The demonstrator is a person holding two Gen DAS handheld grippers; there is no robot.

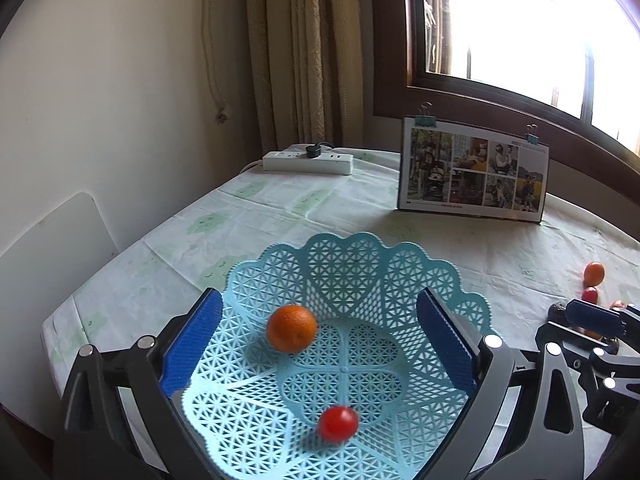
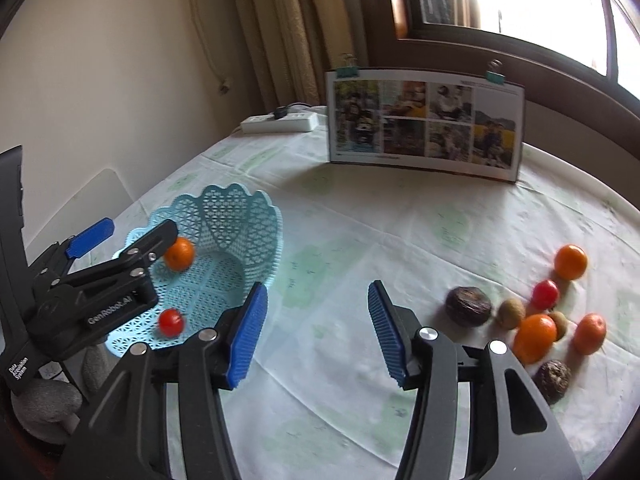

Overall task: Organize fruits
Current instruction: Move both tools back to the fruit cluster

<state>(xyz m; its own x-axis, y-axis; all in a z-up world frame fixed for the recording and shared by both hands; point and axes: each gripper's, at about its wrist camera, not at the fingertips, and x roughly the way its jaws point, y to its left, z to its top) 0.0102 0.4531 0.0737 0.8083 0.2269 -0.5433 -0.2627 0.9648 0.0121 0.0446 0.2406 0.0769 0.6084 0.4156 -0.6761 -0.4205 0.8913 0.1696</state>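
white lettering reading "genrobot.ai" runs along the black body of the left gripper (image 2: 120,246), seen from the right wrist view. a small white label lower on the same gripper's handle reads "data acquisition system", though it is small. the photo board (image 2: 424,124) on the table carries fine print too small to read.

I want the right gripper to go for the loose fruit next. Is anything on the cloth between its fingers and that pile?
Nothing visible blocks it. The right gripper is open over bare tablecloth, and the fruit pile lies to its right with only cloth between. The nearest piece is a dark brown fruit. The photo board stands well behind.
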